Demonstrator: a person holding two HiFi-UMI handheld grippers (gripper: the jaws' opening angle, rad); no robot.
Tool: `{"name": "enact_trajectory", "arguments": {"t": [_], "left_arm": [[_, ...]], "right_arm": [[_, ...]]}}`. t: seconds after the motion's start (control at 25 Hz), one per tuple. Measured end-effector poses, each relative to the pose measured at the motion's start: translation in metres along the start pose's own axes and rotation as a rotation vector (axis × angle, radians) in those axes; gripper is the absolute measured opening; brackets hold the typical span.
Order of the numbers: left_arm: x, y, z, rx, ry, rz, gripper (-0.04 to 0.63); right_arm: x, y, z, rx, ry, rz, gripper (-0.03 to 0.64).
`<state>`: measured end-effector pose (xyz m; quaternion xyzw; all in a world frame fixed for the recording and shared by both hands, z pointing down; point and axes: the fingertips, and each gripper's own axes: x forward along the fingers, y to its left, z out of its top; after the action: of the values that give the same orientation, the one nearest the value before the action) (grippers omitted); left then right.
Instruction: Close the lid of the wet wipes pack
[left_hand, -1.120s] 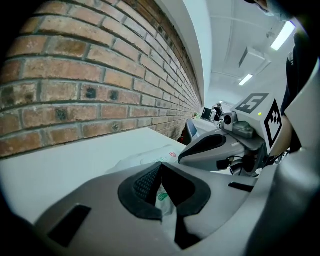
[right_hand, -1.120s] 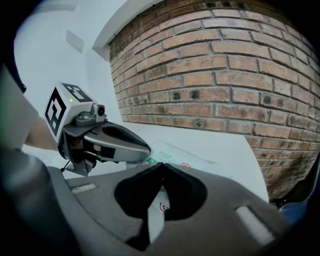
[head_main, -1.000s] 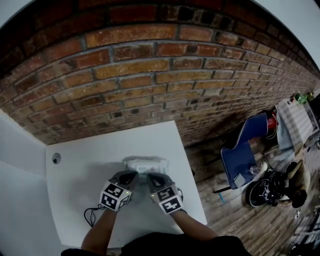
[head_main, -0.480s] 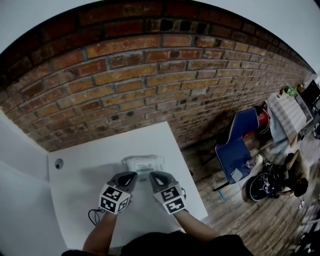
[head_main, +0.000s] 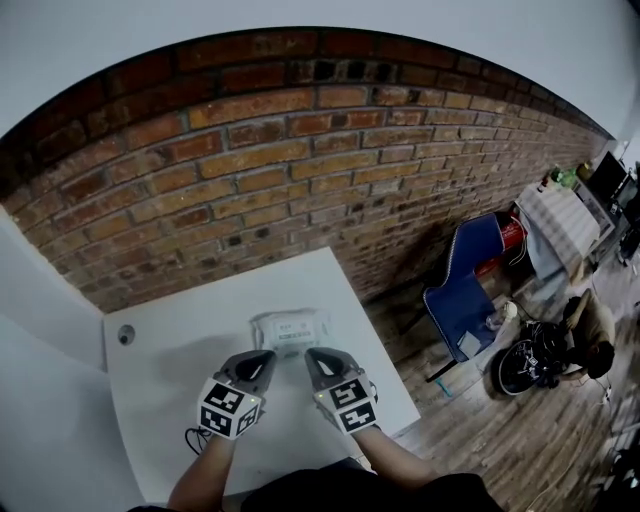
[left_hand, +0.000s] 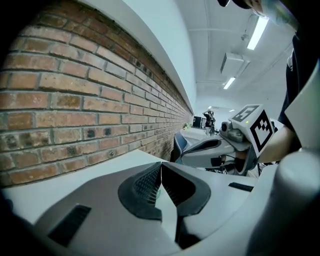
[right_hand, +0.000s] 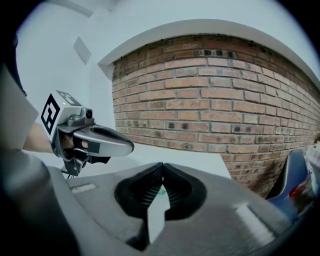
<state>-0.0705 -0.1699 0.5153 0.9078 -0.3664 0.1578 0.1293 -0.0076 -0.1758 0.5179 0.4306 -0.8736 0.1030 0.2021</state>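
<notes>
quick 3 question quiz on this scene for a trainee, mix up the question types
1. True or false: the left tongs and the right tongs are both shut, with nothing held.
2. The wet wipes pack lies on: A) the white table B) a blue chair C) the floor
3. Fill in: the wall behind the table is made of ___.

Key: 1 true; 2 A; 3 brick

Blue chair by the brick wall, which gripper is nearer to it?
Right. The right gripper hovers between the blue chair and the left gripper, which is farther off.
</notes>
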Motion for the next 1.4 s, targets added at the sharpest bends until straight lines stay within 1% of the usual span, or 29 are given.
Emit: {"name": "enact_trajectory", "arguments": {"t": [0.56, 0.84, 1.16, 1.4], "left_arm": [[-0.073, -0.046, 0.011, 0.073, -0.088, -0.038, 0.014], [-0.108, -0.061, 0.007, 0.079, -0.115, -0.061, 0.014], [-0.133, -0.081, -0.009, 0.069, -0.113, -0.102, 0.014], [-0.148, -0.099, -0.021, 0.069, -0.117, -0.126, 0.014]], "right_arm": [[-0.064, 0.048, 0.004, -0.004, -0.052, -0.096, -0.002], [-0.086, 0.077, 0.004, -0.001, -0.074, -0.125, -0.002], [-0.105, 0.103, 0.001, 0.009, -0.094, -0.156, -0.002], [-0.117, 0.121, -0.014, 0.027, -0.088, -0.172, -0.002]]}}
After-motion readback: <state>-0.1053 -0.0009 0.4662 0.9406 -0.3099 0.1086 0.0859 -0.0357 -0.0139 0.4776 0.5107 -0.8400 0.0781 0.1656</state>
